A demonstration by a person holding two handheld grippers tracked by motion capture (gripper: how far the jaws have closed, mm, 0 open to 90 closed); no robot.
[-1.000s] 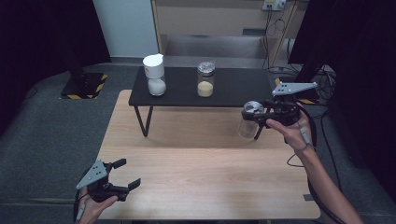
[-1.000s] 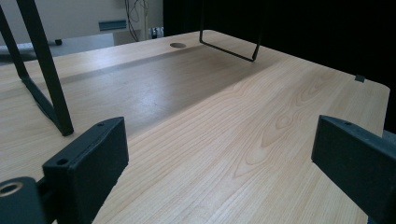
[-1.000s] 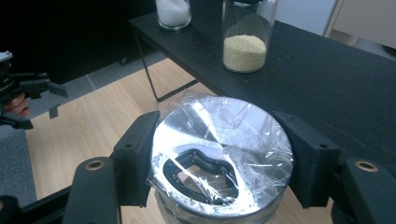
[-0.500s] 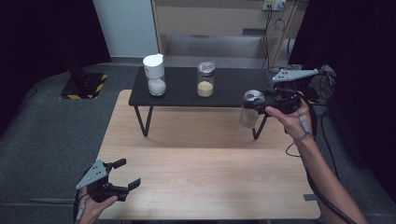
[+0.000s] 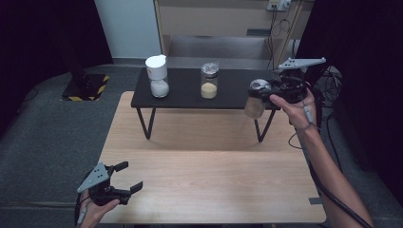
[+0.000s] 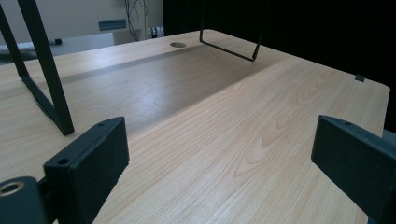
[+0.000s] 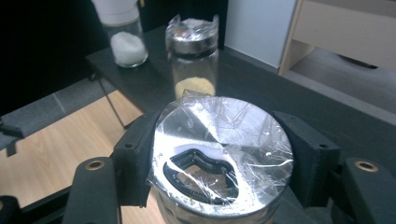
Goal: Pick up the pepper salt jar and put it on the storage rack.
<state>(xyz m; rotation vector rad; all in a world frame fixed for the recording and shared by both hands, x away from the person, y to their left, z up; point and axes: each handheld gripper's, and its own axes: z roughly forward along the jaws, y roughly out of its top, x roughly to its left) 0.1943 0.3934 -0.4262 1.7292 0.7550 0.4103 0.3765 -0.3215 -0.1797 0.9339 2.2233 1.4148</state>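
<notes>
My right gripper (image 5: 260,95) is shut on a glass jar (image 5: 256,99) with a metal lid wrapped in plastic film (image 7: 219,156). It holds the jar in the air at the right end of the low black table (image 5: 185,95). The jaws clamp the lid from both sides in the right gripper view. On that table stand a jar of yellow powder (image 5: 209,80) with a film-covered metal lid and a white-lidded jar of white powder (image 5: 158,76). My left gripper (image 5: 127,179) rests open at the front left corner of the wooden table (image 5: 214,166), nothing between its fingers (image 6: 88,163).
The black table's thin metal legs (image 5: 145,122) stand on the wooden top. A wooden cabinet (image 5: 223,19) and cables (image 5: 328,76) lie behind. A small round hole (image 6: 177,45) shows in the wooden top.
My right gripper has lifted the jar up and slightly back, from above the wooden table to level with the black table's right end. The left gripper has stayed put.
</notes>
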